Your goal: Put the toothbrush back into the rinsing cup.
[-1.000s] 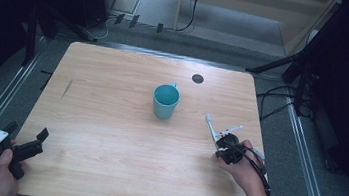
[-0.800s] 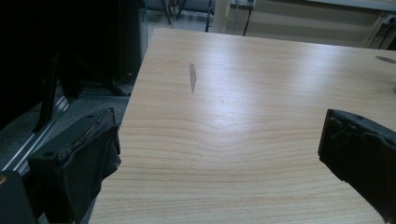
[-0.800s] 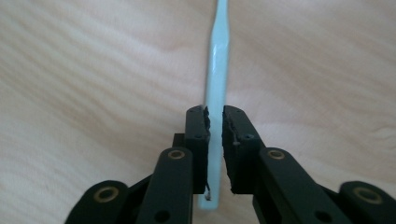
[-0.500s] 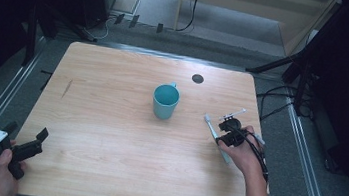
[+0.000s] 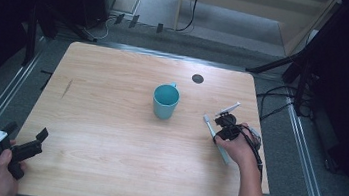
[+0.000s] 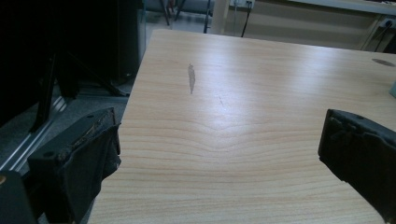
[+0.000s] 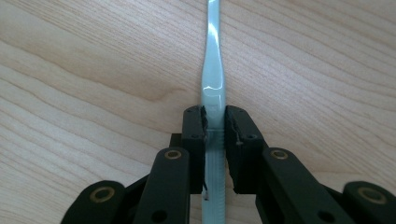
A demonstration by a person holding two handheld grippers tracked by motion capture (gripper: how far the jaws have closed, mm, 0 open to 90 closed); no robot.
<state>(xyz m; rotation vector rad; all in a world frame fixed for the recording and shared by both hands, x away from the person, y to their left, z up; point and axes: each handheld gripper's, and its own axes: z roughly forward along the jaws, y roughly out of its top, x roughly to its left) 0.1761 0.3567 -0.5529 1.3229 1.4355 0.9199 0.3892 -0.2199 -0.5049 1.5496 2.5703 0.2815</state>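
Note:
A pale blue toothbrush (image 5: 210,126) lies slantwise on the right side of the wooden table (image 5: 109,120), its head pointing toward the far side. My right gripper (image 5: 226,129) is shut on its handle. In the right gripper view the two black jaws (image 7: 215,123) pinch the ribbed grip of the toothbrush (image 7: 212,70), and the neck runs on ahead over the wood. A teal mug (image 5: 165,101) stands upright at the table's middle, left of that gripper. My left gripper (image 5: 26,131) hovers open at the near left corner, with nothing between its jaws (image 6: 217,149).
A small black round hole (image 5: 197,78) sits in the tabletop behind the mug. A dark scuff (image 6: 191,77) marks the wood at the left. Metal rails and cables run along the floor on both sides, and dark stands rise beyond the far edge.
My right hand has slid away from the person along the toothbrush, whose head has stayed in place. The left gripper has not moved.

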